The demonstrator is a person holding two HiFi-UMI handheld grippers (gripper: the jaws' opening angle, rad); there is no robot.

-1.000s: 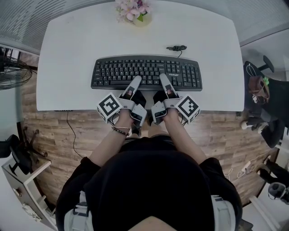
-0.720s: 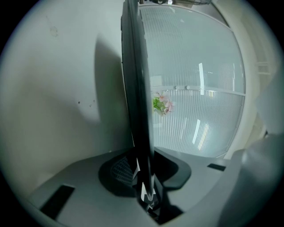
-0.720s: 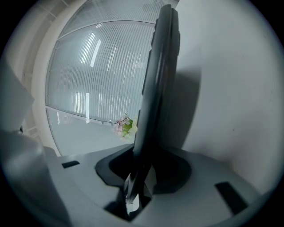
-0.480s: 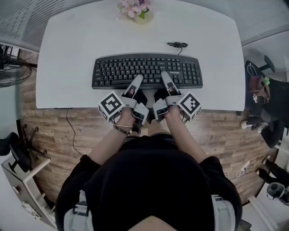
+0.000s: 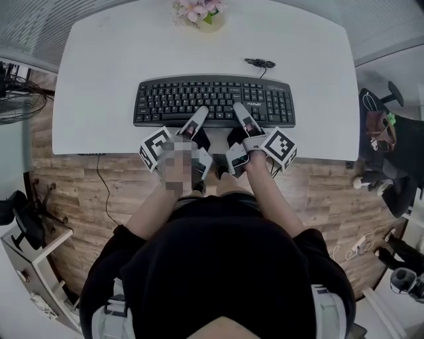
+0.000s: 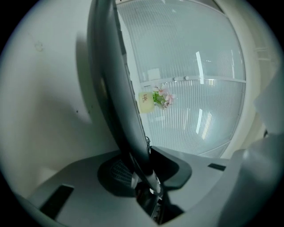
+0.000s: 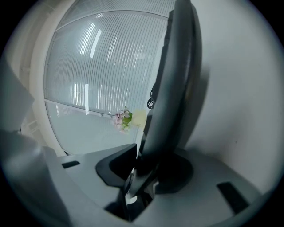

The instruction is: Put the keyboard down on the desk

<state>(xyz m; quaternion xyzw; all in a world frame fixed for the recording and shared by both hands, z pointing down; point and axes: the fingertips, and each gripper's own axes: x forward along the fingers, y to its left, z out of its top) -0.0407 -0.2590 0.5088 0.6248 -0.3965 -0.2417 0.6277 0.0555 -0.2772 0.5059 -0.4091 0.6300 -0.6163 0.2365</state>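
A black keyboard (image 5: 215,100) lies across the middle of the white desk (image 5: 106,59), keys up. Both grippers hold its near edge, side by side. My left gripper (image 5: 199,114) is shut on the keyboard's front rim (image 6: 111,88). Its jaws (image 6: 144,170) have just been opening a little, with the rim still between them. My right gripper (image 5: 238,109) is shut on the same rim (image 7: 175,80), which runs between its two jaws (image 7: 146,170). I cannot tell whether the held edge touches the desk top.
A small pot of pink flowers (image 5: 197,13) stands at the desk's far edge, also visible past the keyboard (image 6: 153,99). The keyboard's coiled cable (image 5: 260,64) lies just behind it. A ribbed glass wall runs behind the desk; wooden floor lies in front.
Keyboard and both grippers keep their places. The left gripper has rolled slightly, and the head view has shifted a little.
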